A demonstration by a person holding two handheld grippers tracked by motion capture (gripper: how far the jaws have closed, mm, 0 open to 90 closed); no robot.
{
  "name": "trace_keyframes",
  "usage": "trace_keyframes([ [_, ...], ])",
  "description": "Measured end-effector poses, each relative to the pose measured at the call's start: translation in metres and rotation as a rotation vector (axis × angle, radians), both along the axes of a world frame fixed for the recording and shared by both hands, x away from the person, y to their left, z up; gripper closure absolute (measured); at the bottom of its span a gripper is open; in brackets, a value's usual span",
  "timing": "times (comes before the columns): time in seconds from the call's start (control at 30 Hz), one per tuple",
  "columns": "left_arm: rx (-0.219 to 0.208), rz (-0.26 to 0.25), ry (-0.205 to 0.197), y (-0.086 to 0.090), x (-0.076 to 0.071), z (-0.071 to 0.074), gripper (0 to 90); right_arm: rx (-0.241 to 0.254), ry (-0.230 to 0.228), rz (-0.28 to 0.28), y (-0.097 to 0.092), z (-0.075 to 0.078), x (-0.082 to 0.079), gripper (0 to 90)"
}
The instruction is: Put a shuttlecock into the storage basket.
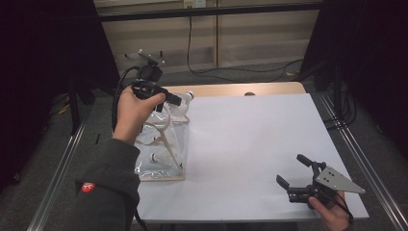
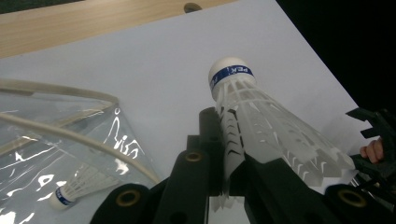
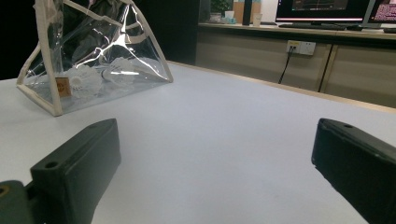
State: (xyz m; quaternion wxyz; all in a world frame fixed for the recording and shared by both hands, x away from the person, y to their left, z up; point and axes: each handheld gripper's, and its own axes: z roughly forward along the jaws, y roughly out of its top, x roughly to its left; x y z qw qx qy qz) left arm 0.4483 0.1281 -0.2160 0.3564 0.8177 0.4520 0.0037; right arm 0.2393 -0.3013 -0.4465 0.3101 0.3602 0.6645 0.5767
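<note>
Gripping a shuttlecock [image 2: 261,126], the left gripper [image 1: 174,99] hangs raised above the bag [image 1: 163,144] (right gripper [image 1: 293,173] fingers open).

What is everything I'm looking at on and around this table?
Held shuttlecock: one, white with a blue band, clamped in the left gripper above the bag.
Clear bag: one, see-through with beige trim, at the left edge of the sheet.
Shuttlecocks in the bag: at least two, white.
White sheet: one, covers the wooden table.
Cable: black, on the floor beyond the table.
Left gripper: black, shut on the skirt of the held shuttlecock.
Right gripper: black, open, low at the table's near right corner.
</note>
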Motion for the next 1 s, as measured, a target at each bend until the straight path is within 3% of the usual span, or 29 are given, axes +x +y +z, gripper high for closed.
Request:
trace_keyframes([
  [0.33, 0.008, 0.038, -0.008, 0.012, 0.001, 0.002, 89.3, -0.002, -0.001, -0.001, 0.000, 0.000, 0.000, 1.2],
  [1.0, 0.014, 0.064, -0.016, 0.023, 0.003, 0.005, 89.3, 0.003, -0.002, -0.001, 0.000, 0.000, 0.000, 1.2],
])
